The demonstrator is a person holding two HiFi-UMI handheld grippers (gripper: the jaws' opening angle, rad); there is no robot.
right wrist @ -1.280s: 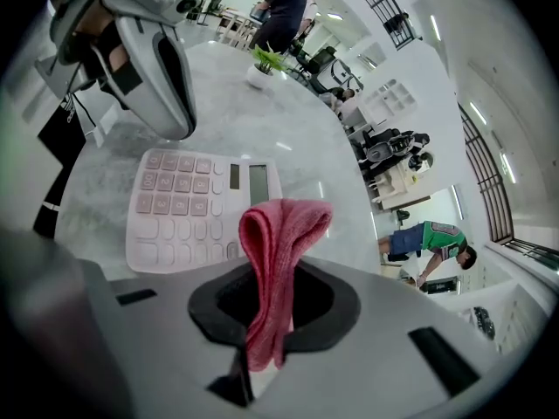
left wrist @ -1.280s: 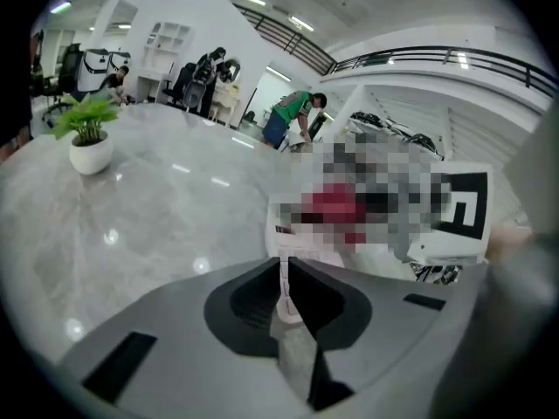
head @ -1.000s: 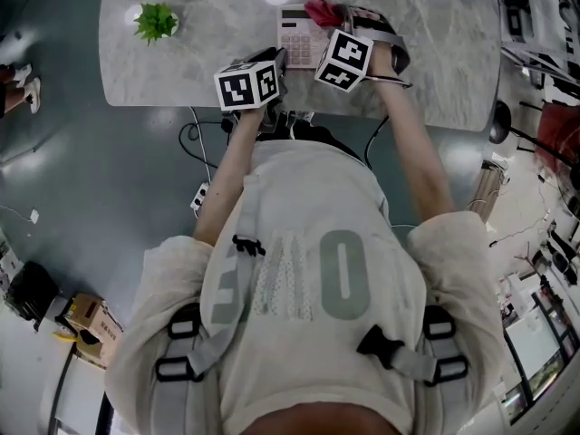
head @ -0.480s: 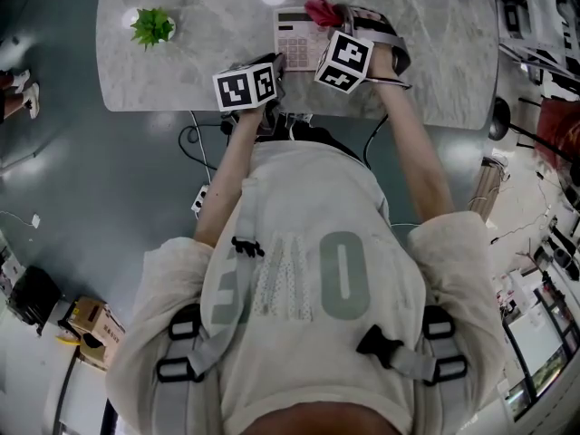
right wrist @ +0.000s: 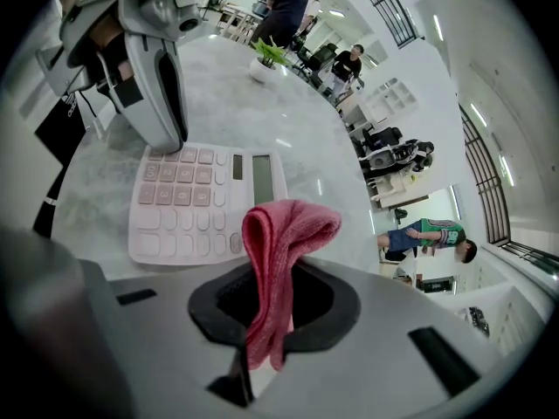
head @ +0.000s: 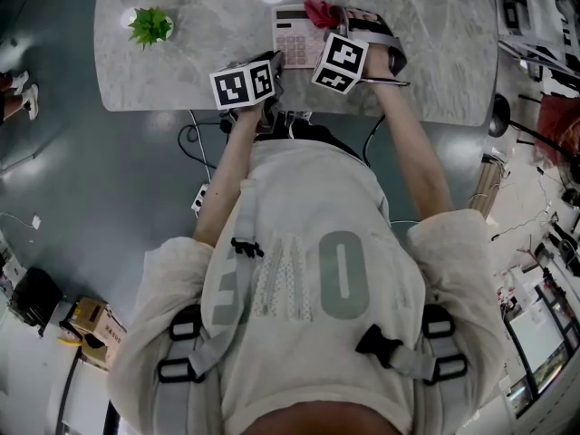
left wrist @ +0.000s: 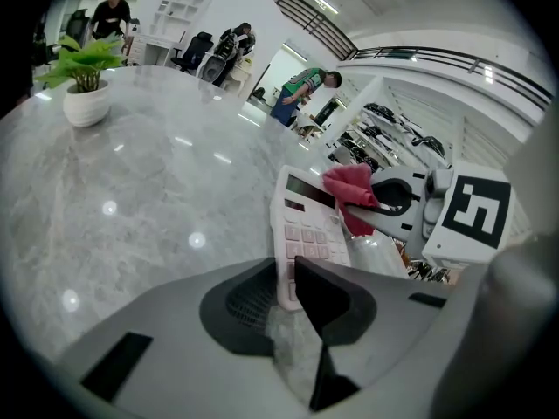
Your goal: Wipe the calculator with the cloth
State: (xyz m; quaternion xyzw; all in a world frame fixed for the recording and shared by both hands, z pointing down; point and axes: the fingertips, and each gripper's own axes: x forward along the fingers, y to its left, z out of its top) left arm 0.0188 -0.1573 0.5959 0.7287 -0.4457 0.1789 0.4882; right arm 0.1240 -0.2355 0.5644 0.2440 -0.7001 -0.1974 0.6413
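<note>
A pale pink calculator (head: 294, 33) lies flat on the marble table (head: 181, 71), keys up. My left gripper (left wrist: 285, 291) is shut on its near edge, and the calculator (left wrist: 306, 225) runs away from the jaws. My right gripper (right wrist: 269, 317) is shut on a folded red cloth (right wrist: 278, 243) that sticks out over the calculator (right wrist: 188, 201) at its display end. In the head view the cloth (head: 319, 11) sits at the calculator's far right corner, in front of the right gripper (head: 333, 24). I cannot tell whether the cloth touches the calculator. The left gripper (head: 275, 62) is at the near left.
A small potted plant (head: 148, 25) stands at the table's far left, well away from both grippers. The table's near edge (head: 181, 107) runs just under my hands, with cables on the floor below. People stand in the room beyond the table.
</note>
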